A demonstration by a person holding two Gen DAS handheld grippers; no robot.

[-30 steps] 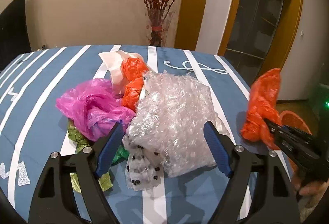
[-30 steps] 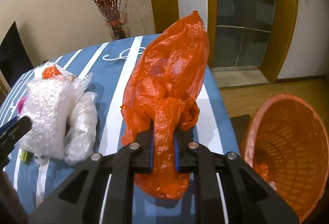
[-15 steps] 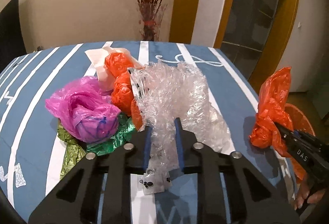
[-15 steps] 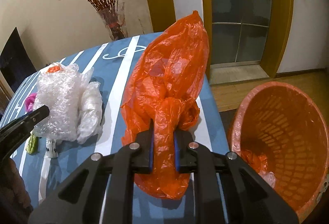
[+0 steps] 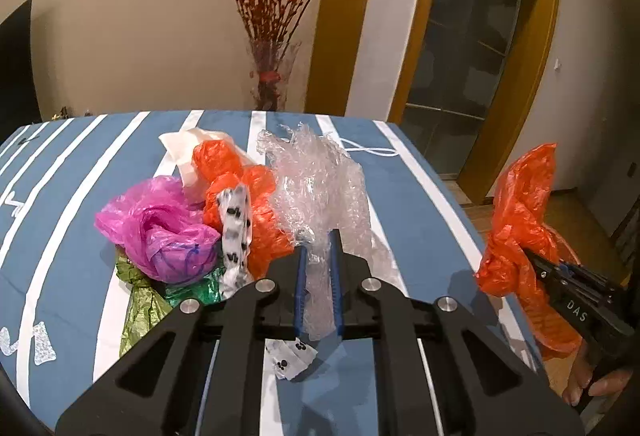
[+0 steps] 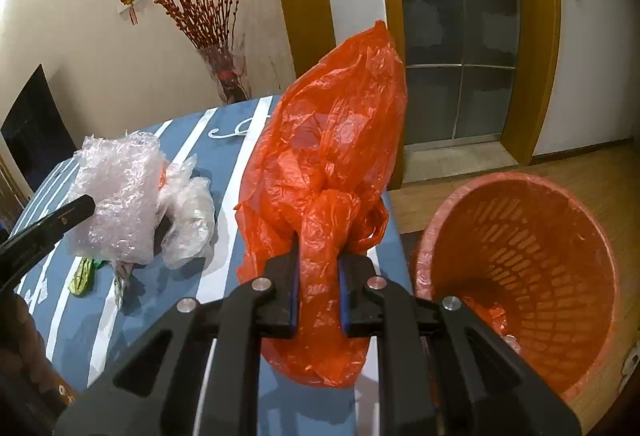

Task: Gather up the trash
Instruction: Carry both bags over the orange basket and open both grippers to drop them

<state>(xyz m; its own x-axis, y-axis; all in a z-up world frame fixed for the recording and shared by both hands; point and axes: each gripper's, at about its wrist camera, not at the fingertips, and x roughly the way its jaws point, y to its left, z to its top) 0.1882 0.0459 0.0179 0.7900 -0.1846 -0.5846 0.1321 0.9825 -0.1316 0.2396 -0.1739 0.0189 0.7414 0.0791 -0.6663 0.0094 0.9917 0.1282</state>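
Observation:
My left gripper (image 5: 318, 240) is shut on a sheet of clear bubble wrap (image 5: 320, 184) and holds it lifted above the blue striped table (image 5: 72, 172). A spotted white strip (image 5: 236, 232) hangs beside it. My right gripper (image 6: 318, 256) is shut on an orange plastic bag (image 6: 332, 156), held up at the table's right edge; it also shows in the left wrist view (image 5: 520, 220). An orange trash basket (image 6: 520, 276) stands on the floor to the right of the bag, with some trash inside.
A pink bag (image 5: 160, 232), another orange bag (image 5: 240, 188), green wrapper (image 5: 140, 300) and white paper (image 5: 188, 148) lie in a pile on the table. A clear bag (image 6: 188, 220) lies by the bubble wrap (image 6: 120, 196). A vase of red branches (image 5: 270, 76) stands behind.
My left gripper has shut on the bubble wrap and lifted it from the pile. My right gripper has carried the orange bag further right, nearer the basket.

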